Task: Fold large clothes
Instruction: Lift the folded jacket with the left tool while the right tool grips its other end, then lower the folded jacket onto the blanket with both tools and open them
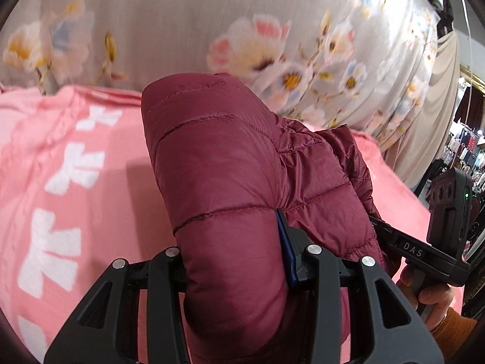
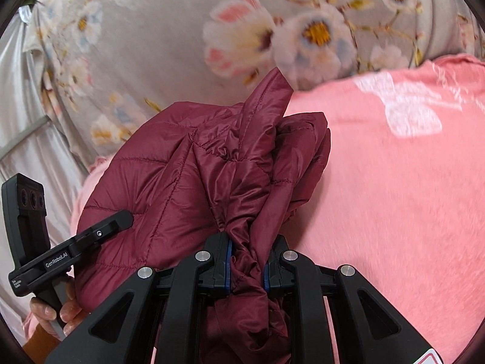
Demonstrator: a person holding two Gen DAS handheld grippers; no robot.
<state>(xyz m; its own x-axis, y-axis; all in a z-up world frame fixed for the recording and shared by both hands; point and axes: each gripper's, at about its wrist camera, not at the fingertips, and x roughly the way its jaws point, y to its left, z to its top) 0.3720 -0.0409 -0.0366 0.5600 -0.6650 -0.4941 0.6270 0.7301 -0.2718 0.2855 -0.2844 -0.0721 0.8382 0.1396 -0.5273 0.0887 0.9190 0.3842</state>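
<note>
A maroon quilted puffer jacket (image 1: pixel 218 163) is bunched up over a pink blanket (image 1: pixel 75 182). My left gripper (image 1: pixel 236 261) is shut on a thick padded fold of the jacket, which bulges between its jaws. My right gripper (image 2: pixel 247 268) is shut on a twisted bunch of the same jacket (image 2: pixel 182 182), with fabric hanging below the jaws. Each gripper shows in the other's view: the right one at the lower right of the left wrist view (image 1: pixel 376 224), the left one at the lower left of the right wrist view (image 2: pixel 127 217). Both hold the jacket close together.
The pink blanket (image 2: pixel 394 197) has white shapes printed on it and covers the surface under the jacket. A grey floral cloth (image 2: pixel 182 45) lies behind it (image 1: pixel 272 30). Racks of clothes (image 1: pixel 466 151) stand at the far right.
</note>
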